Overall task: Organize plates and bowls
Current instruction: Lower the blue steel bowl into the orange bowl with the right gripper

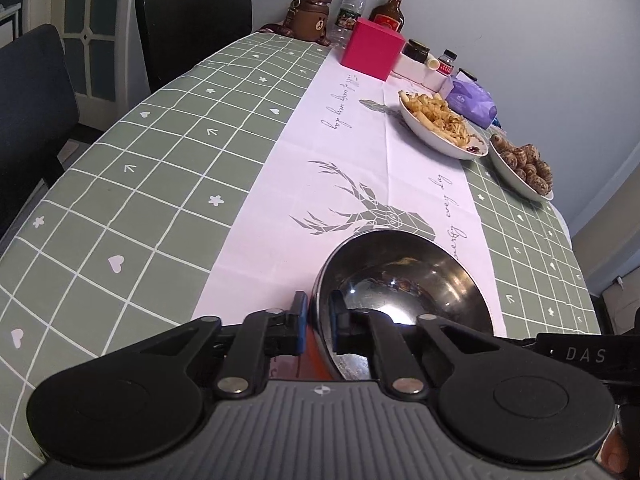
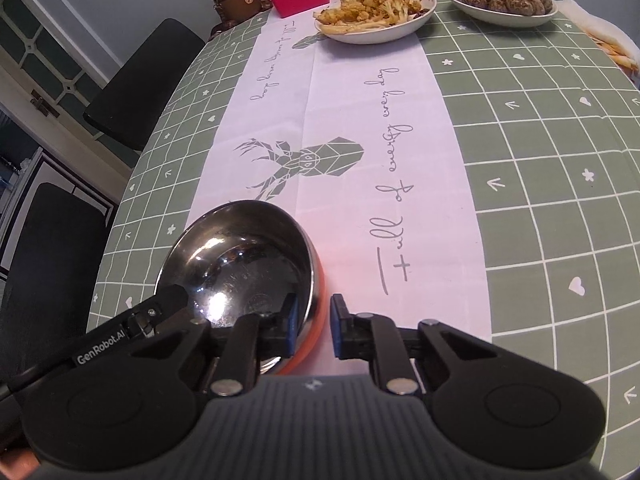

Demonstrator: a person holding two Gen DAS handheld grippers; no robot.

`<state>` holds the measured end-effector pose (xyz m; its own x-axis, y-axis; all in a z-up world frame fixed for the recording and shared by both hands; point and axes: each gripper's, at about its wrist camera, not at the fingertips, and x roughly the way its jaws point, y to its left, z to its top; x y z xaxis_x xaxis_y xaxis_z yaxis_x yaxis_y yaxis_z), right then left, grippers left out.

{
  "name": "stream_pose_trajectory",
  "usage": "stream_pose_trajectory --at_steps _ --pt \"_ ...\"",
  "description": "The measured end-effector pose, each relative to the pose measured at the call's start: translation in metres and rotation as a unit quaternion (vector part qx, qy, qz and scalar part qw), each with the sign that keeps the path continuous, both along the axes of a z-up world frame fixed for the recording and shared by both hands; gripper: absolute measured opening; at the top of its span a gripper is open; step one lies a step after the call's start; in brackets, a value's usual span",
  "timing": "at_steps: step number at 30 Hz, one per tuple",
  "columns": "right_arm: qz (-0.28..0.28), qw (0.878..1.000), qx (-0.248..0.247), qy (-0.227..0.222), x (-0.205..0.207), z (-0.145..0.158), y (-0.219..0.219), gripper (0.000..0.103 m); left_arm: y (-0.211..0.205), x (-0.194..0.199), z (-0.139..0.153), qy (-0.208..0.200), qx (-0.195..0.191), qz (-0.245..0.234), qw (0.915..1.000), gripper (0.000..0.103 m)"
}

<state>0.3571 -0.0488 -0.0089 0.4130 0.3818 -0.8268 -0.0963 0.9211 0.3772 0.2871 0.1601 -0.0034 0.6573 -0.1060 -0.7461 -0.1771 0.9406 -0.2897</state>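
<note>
Left gripper (image 1: 319,322): jaws narrow, straddling near rim of steel bowl (image 1: 404,280), lower centre of frame; contact likely, grip unconfirmed. Right gripper (image 2: 314,326): likewise astride opposite rim, small gap on outer side. Bowl resting on tablecloth (image 1: 160,160). Upper right: plate of cauliflower (image 2: 374,30), plate of taro (image 2: 508,16), both untouched. Organizing judged barely begun.

White centre strip of the green checked tablecloth (image 2: 352,128): grey handwritten script "Full of energy every day" running along it beside a geometric deer print; a second script line farther up cannot be read.
Black arm of the left gripper (image 2: 116,344): white lettering "GenRobot.AI".
Black arm of the right gripper (image 1: 576,354): white letters "DAS".
Bottle and jar labels at the far end: too small to read.
</note>
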Motion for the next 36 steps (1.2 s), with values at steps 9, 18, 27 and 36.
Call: stream_pose_trajectory --at_steps 9,18,27,36 --pt "-0.003 1.000 -0.006 -0.002 -0.005 0.008 0.000 0.007 -0.009 -0.007 0.010 0.003 0.024 -0.010 0.9997 0.007" --pt "-0.009 1.000 0.008 -0.012 -0.029 0.036 -0.018 0.006 -0.023 -0.032 0.040 -0.003 0.030 -0.013 0.9995 0.007" --pt "0.006 0.999 0.029 -0.037 -0.082 0.079 -0.041 0.007 -0.036 -0.083 0.081 -0.021 0.025 -0.011 0.9994 0.007" --pt "0.036 0.997 0.015 -0.070 -0.150 0.114 -0.072 0.007 -0.058 -0.147 0.113 -0.023 0.004 -0.025 0.9994 0.008"
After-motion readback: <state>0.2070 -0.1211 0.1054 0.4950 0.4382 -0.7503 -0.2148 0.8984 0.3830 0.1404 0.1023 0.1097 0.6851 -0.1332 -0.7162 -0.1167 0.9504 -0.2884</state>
